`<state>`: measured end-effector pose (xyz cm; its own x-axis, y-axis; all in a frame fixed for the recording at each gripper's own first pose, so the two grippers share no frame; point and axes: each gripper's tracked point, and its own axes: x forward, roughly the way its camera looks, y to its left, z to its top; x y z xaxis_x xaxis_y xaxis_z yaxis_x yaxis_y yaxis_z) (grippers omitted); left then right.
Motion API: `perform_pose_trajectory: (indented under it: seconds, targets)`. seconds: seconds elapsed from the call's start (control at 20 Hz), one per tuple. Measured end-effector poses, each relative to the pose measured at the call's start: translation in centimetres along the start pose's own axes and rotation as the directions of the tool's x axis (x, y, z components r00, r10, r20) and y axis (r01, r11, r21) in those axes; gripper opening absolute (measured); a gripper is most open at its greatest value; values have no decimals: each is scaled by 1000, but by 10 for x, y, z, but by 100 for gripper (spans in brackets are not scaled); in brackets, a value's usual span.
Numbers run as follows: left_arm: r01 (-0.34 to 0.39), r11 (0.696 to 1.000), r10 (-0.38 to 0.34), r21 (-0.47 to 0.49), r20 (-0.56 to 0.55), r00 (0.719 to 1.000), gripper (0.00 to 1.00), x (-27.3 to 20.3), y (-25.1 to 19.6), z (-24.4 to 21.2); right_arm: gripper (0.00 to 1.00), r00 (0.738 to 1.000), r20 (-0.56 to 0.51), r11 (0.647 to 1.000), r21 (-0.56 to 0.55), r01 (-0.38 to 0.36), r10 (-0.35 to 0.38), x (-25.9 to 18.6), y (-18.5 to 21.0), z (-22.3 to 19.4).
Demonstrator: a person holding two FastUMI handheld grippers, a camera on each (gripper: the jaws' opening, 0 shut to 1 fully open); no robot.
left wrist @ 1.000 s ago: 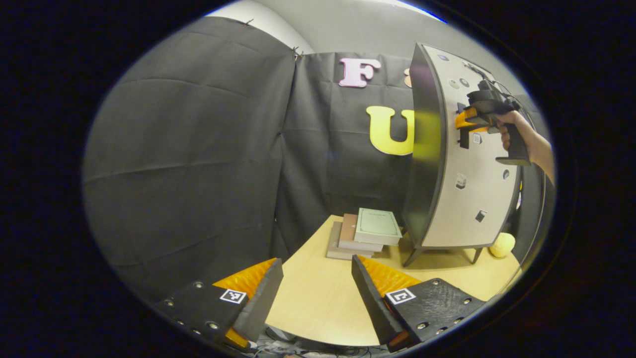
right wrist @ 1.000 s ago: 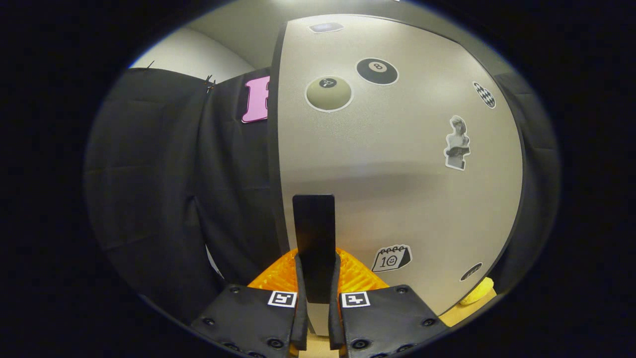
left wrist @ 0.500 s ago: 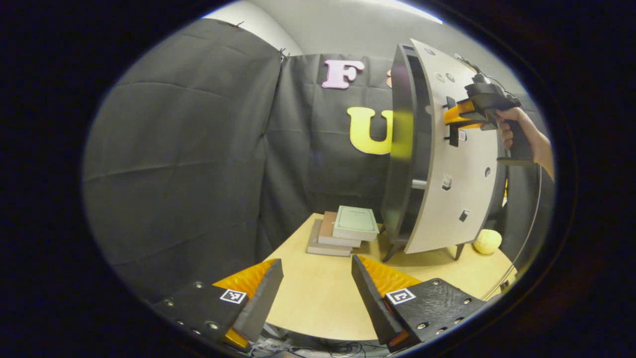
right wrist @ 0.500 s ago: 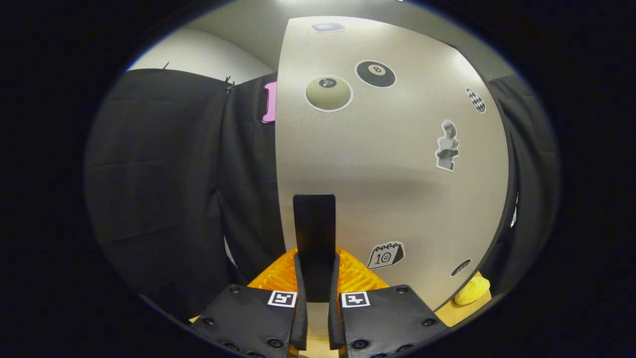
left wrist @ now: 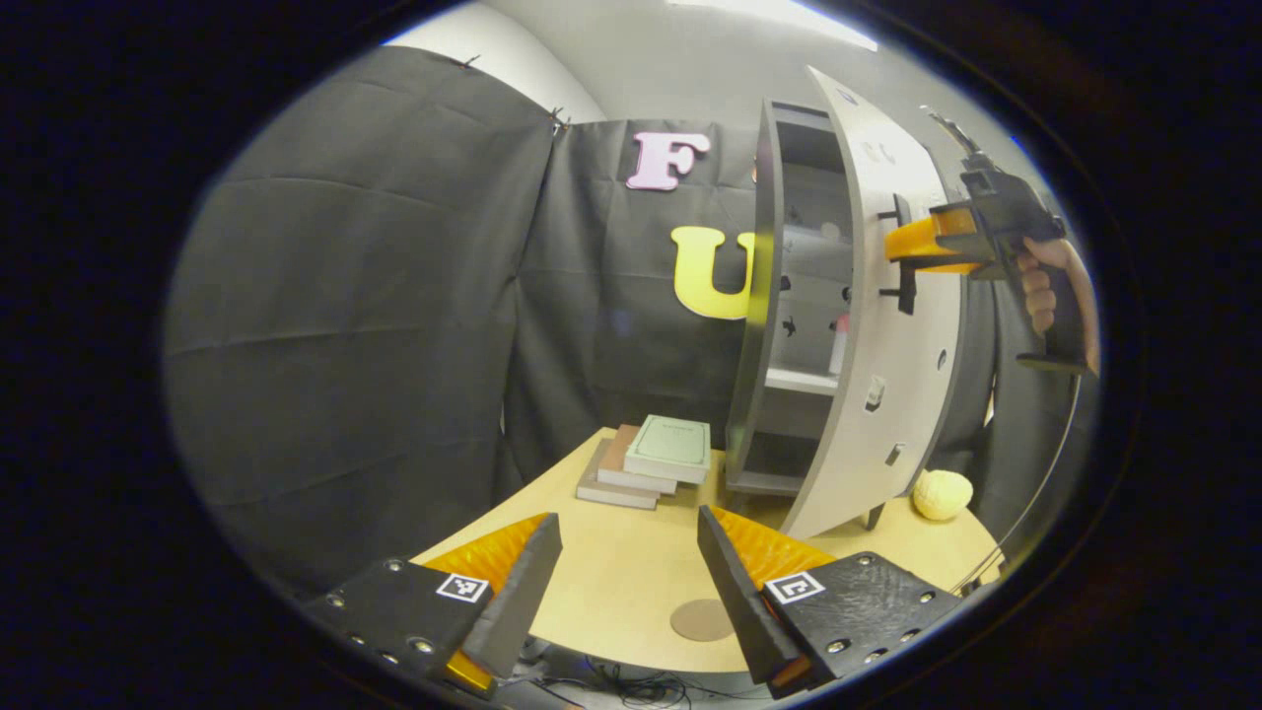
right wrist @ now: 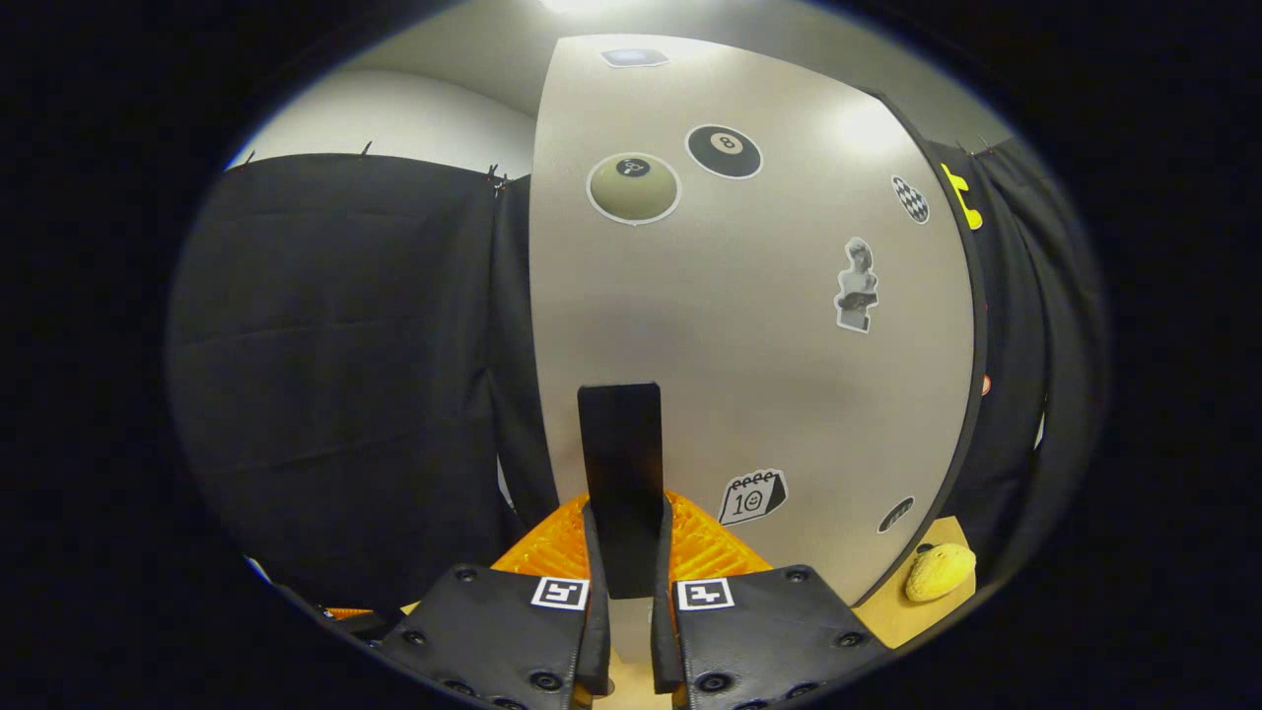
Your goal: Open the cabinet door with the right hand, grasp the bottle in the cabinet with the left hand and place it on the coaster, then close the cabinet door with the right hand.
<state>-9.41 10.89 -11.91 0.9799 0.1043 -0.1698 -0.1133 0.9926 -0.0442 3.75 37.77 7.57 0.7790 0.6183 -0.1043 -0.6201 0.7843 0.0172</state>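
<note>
Black cloth lines the booth behind a light wood table (left wrist: pixel 631 582). On it, in the left gripper view: a book stack (left wrist: pixel 651 459) at 12 o'clock from the frame centre-bottom, a round brown coaster (left wrist: pixel 700 619) near the front edge at 6 o'clock, and a yellow lumpy object (left wrist: pixel 942 493) at 4 o'clock.

Cabinet (left wrist: pixel 789 325) stands at 2 o'clock w/ its door (left wrist: pixel 887 325) swung partly open. Shelves inside are visible.

Right gripper (right wrist: pixel 626 552): jaws nearly closed, both fingers pressing the flat black door handle (right wrist: pixel 621 473) between them. Left gripper view shows the same clamp from the side, w/ a hand (left wrist: pixel 1045 296) on the grip.

Left gripper (left wrist: pixel 626 582): jaws wide apart, nothing held, hovering above the table's near edge, approx. over the coaster.

Bottle (left wrist: pixel 839 343): a pale sliver, pink near the top, stands upright on the mid shelf, partly hidden by the door edge. Detail too small to confirm cap or material.

Handling, est.:
- Likely light, rigid plastic; smooth wall may slip.
- Grip at mid-body, jaws horizontal, fingers either side; avoid the narrow top.
- Keep upright during transfer; a tall narrow body will tip easily on set-down.
- Door opening looks narrow for left-side entry; more swing prob. needed first.
</note>
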Motion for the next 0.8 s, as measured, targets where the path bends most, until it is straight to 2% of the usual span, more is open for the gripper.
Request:
perform_pose_trajectory:
  seconds: [0.1, 0.15, 0.45, 0.75, 0.8]
  targets:
    - [-16, 1000, 16, -11, 23, 1000, 86, -19, -16, 8, 19, 999, -1, 999, 0, -35, 35, 0, -1, 0]
    - [-24, 1000, 24, -16, 29, 999, 84, -29, -24, 11, 19, 999, 1, 999, 0, -52, 52, 0, -2, 0]
    - [-68, 998, 68, -4, 38, 997, 84, -77, -64, 0, 19, 993, 10, 993, -1, -117, 117, -1, -7, 3]
    - [-45, 998, 45, -54, 10, 999, 86, -100, -107, -23, 19, 994, 16, 994, 2, -110, 110, 0, -12, 5]
    - [-35, 998, 36, -59, 5, 999, 84, -102, -114, -26, 19, 994, 15, 994, 5, -105, 105, 1, -13, 5]
